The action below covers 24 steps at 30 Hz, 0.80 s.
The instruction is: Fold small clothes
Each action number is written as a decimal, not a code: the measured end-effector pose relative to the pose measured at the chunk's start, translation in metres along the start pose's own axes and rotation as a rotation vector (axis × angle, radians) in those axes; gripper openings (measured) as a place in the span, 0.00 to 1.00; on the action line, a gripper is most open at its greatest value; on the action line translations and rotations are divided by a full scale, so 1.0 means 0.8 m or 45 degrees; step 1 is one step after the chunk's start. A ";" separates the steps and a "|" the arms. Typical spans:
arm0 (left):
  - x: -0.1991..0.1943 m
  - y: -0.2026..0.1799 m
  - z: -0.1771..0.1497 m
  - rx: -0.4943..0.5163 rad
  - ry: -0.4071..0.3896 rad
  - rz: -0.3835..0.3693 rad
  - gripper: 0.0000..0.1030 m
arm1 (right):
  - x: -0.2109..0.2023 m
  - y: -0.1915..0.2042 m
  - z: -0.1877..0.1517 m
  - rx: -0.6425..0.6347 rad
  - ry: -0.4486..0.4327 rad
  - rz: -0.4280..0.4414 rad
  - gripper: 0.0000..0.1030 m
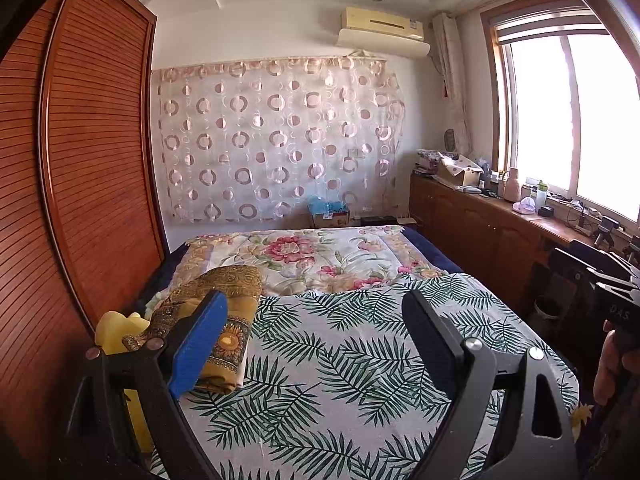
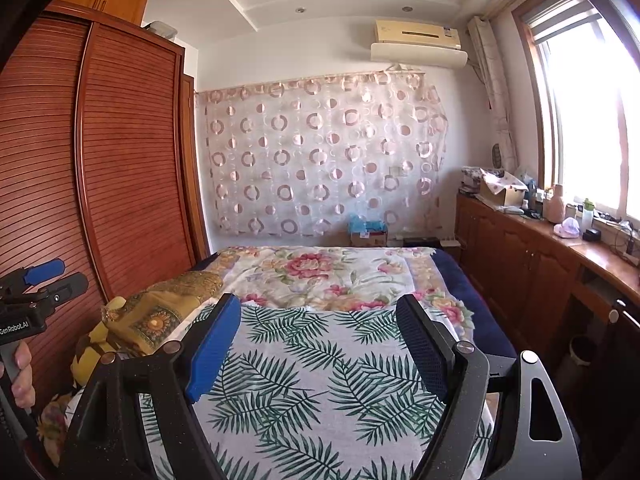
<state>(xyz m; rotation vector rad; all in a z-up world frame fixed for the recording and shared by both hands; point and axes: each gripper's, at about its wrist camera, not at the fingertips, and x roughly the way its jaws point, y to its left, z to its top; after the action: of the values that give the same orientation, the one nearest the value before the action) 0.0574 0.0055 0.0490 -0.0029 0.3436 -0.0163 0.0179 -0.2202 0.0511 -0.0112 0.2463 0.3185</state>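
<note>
A pile of mustard-yellow clothes with gold sunflower trim [image 1: 236,304] lies on the left side of the bed, beside the wardrobe. It also shows in the right wrist view as the same pile [image 2: 160,316]. A pale yellow piece [image 1: 116,328] lies to its left. My left gripper [image 1: 316,298] hovers open over the palm-leaf sheet [image 1: 340,364], its blue pad [image 1: 200,344] just right of the pile, nothing between its fingers. My right gripper [image 2: 319,301] is also open and empty above the sheet. The left gripper [image 2: 60,278] appears at that view's left edge, held by a hand.
A floral quilt [image 1: 320,256] covers the far half of the bed. A slatted wooden wardrobe [image 1: 92,160] stands close on the left. A low wooden cabinet [image 1: 480,232] with clutter runs under the window on the right. A hand [image 1: 608,364] shows at the right edge.
</note>
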 end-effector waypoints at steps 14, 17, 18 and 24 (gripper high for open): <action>0.000 0.000 -0.001 0.001 -0.002 -0.002 0.87 | 0.001 -0.005 0.001 -0.002 0.003 0.003 0.79; 0.001 0.001 -0.001 0.000 -0.002 -0.003 0.87 | 0.001 -0.005 0.001 -0.002 0.003 0.003 0.79; 0.000 0.000 -0.001 0.001 -0.002 -0.002 0.87 | 0.001 -0.005 0.001 -0.002 0.004 0.003 0.79; 0.001 0.000 -0.001 0.001 -0.004 -0.001 0.87 | 0.001 -0.005 0.000 -0.003 0.006 0.006 0.79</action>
<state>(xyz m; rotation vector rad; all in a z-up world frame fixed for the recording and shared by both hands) 0.0575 0.0051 0.0480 -0.0020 0.3406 -0.0173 0.0198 -0.2242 0.0511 -0.0136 0.2507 0.3233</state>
